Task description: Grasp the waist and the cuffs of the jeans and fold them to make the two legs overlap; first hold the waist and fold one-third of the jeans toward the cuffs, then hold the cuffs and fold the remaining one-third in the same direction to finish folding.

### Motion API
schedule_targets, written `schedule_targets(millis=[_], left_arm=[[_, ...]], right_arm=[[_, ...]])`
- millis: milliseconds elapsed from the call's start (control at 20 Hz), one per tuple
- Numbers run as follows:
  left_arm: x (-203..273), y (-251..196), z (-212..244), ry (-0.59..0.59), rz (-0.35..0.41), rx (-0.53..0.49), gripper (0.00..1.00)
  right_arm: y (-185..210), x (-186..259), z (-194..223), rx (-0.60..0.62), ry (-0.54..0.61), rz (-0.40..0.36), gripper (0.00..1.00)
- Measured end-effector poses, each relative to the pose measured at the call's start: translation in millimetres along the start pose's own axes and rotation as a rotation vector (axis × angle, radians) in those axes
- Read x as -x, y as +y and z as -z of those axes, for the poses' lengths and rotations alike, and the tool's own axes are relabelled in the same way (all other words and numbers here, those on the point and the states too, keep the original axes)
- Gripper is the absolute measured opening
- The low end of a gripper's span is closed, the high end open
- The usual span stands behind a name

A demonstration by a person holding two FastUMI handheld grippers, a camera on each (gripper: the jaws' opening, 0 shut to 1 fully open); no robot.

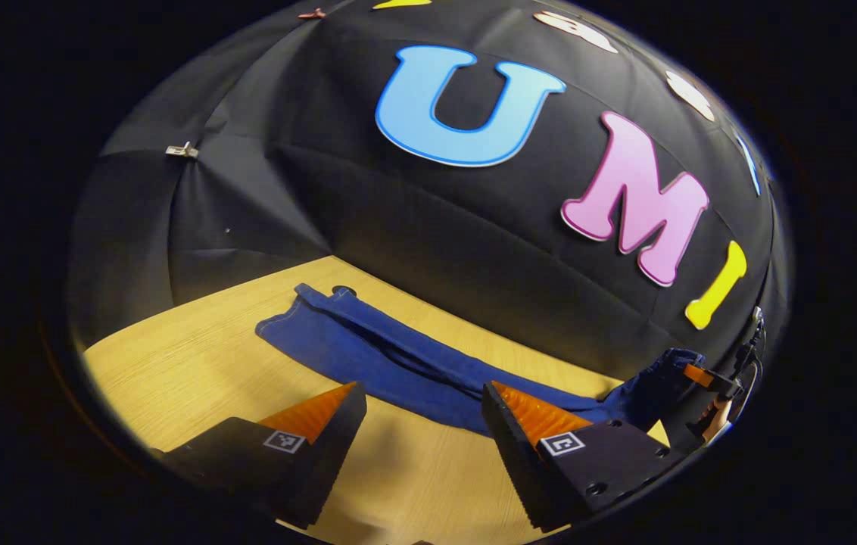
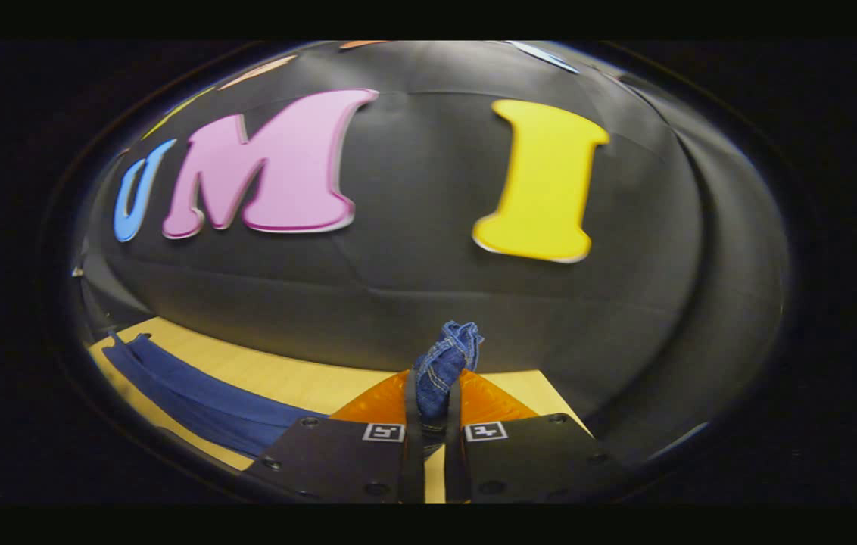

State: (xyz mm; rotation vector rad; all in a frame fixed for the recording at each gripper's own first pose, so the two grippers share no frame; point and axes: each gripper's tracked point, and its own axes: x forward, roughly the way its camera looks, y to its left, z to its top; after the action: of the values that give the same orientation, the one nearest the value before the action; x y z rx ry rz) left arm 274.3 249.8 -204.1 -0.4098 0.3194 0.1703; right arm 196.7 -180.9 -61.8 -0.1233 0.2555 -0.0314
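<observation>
Between right tongs (image 2: 428,424), jeans (image 2: 445,363) bunched.

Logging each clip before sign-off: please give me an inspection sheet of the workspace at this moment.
Surface: light wooden table, bare around the garment.
Job's things: blue jeans lie stretched out along the table's far side; one end is bunched and lifted off the table.
Clutter: nothing seen on the table.
Grippers: left tool open above bare table, near the jeans, holding nothing. Right tool shut on the bunched denim end; it also shows in the left gripper view.
Cables: dark cable by the right tool.
Surroundings: black cloth wall behind the table, with a metal clip on it.
</observation>
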Motion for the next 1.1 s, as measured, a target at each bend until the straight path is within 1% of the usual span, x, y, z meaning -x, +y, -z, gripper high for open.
schedule_targets(millis=[50,100,200,250,300,400,450,550,600,650,700,800,850,900,1000,1050,1100], left_arm=[[-4,13,-10,-0.017,-0.010,0.029,0.97],[-6,23,-17,-0.029,-0.016,0.043,0.97],[-15,51,-29,-0.042,-0.036,0.050,0.96],[-20,62,-32,-0.046,-0.048,0.028,0.96],[-33,88,-39,-0.054,-0.087,-0.043,0.97],[-47,107,-47,-0.052,-0.112,-0.108,0.96],[-61,119,-47,-0.042,-0.122,-0.144,0.96],[-81,137,-44,-0.009,-0.142,-0.186,0.96],[-92,147,-43,0.010,-0.155,-0.194,0.97],[-113,166,-43,0.032,-0.176,-0.194,0.97],[-134,183,-42,0.074,-0.196,-0.200,0.96],[-154,193,-32,0.134,-0.214,-0.252,0.97],[-163,198,-30,0.153,-0.216,-0.276,0.97],[-165,200,-25,0.176,-0.229,-0.297,0.96],[-170,195,-19,0.201,-0.245,-0.305,0.96],[-173,192,-17,0.205,-0.232,-0.302,0.97],[-175,197,-17,0.214,-0.224,-0.293,0.97]], right_arm=[[8,12,-11,0.006,-0.012,-0.062,0.14],[4,12,-11,0.021,-0.015,-0.090,0.14],[11,24,-9,0.088,-0.015,-0.156,0.14],[18,29,-6,0.119,-0.003,-0.204,0.17],[18,32,-1,0.134,0.033,-0.250,0.14],[16,44,3,0.161,0.085,-0.307,0.14],[8,51,6,0.196,0.108,-0.335,0.16],[-2,59,9,0.227,0.152,-0.368,0.19],[-4,53,1,0.232,0.182,-0.380,0.09],[-1,47,-10,0.221,0.207,-0.409,0.18],[5,47,-17,0.187,0.228,-0.458,0.27],[5,59,-20,0.180,0.253,-0.487,0.44],[10,59,-7,0.180,0.263,-0.499,0.63],[11,71,-2,0.175,0.266,-0.504,0.83],[9,83,3,0.149,0.277,-0.525,0.96],[4,89,2,0.138,0.283,-0.523,1.00],[-1,91,2,0.124,0.286,-0.512,0.98]])
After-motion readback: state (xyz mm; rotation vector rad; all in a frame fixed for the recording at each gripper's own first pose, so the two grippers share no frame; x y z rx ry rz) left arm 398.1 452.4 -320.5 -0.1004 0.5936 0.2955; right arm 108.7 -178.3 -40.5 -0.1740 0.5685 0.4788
